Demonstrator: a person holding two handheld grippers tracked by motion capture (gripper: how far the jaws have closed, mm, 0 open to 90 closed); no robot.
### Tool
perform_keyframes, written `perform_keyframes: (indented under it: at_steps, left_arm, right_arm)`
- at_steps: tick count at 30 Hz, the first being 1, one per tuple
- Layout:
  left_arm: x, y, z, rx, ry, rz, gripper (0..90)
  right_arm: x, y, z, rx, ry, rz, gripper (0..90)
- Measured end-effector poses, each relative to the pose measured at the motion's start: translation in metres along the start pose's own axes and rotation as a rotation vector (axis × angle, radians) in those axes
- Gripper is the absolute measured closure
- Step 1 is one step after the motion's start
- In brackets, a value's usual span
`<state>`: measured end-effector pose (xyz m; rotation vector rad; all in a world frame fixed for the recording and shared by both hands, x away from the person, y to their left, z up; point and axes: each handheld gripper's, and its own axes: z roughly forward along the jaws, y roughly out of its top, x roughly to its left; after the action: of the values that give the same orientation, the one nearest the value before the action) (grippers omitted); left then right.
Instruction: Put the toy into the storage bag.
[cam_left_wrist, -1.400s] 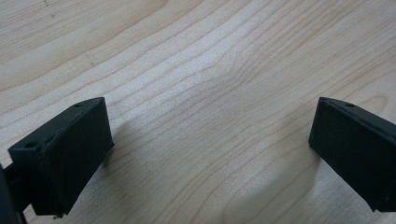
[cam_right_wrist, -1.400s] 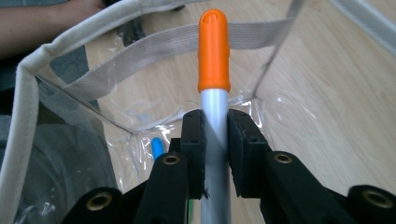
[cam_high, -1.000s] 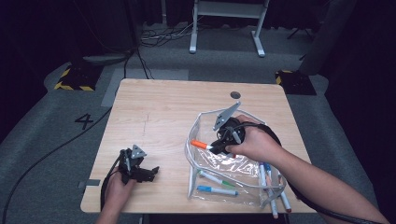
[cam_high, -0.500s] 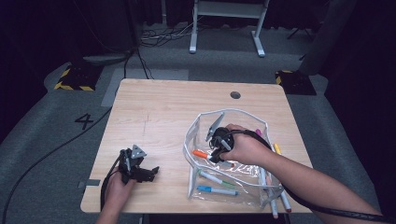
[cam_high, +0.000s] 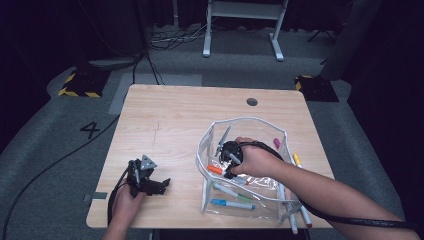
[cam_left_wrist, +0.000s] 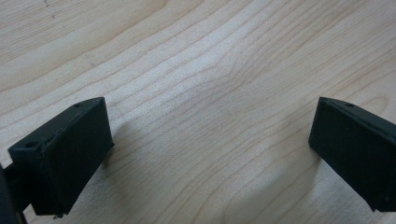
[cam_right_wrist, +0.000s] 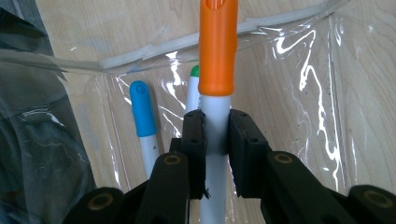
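A dark room with grey carpet surrounds a light wooden table (cam_high: 165, 125), whose top has a round hole (cam_high: 252, 102) near its far right corner. Toward the tabletop's right near part lies one clear plastic pouch (cam_high: 260, 192) with a white rim, its mouth standing open.

The right gripper (cam_high: 226, 167) is inside that open mouth, and its jaws are clamped on the white barrel of one orange-capped marker (cam_right_wrist: 217, 56), just below the cap; the cap points away from the jaws over the pouch's clear wall. In the right gripper view two more markers lie beside it in the pouch: one blue-capped marker (cam_right_wrist: 142, 114) and one green-tipped marker (cam_right_wrist: 194, 84).

From above, at least four more markers lie at the pouch's right side by the tabletop's right edge, among them a purple-capped (cam_high: 276, 143) and a yellow-capped one (cam_high: 297, 160).

The left gripper (cam_high: 161, 184) rests near the tabletop's near left corner, its jaws standing wide apart over bare wood with nothing between them.
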<state>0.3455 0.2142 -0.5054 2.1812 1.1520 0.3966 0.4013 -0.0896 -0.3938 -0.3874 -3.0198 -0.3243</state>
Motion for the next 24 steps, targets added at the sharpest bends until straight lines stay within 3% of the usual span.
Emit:
perform_keyframes:
  at_steps: [10,17,20,21,22,24]
  left_arm:
    - [0.0,0.0,0.0,0.0,-0.001,0.0,0.0]
    - [0.0,0.0,0.0,0.0,-0.001,0.0,0.0]
    - [0.0,0.0,0.0,0.0,0.0,0.0,0.0]
    - [0.0,0.0,0.0,0.0,-0.001,0.0,0.0]
    - [0.0,0.0,0.0,0.0,0.0,0.0,0.0]
    - [0.0,0.0,0.0,0.0,0.0,0.0,0.0]
  right_arm:
    - [-0.001,0.001,0.018,0.089,0.005,-0.016,77.6]
    - [-0.001,0.0,0.023,0.114,0.012,-0.011,77.5]
    - [-0.002,-0.001,0.025,0.099,0.02,-0.011,77.1]
    - [-0.002,-0.002,0.025,0.097,0.017,-0.018,76.1]
    - [-0.001,-0.003,0.025,0.098,0.026,0.0,68.0]
    - [0.0,-0.003,0.026,0.044,0.012,-0.016,57.3]
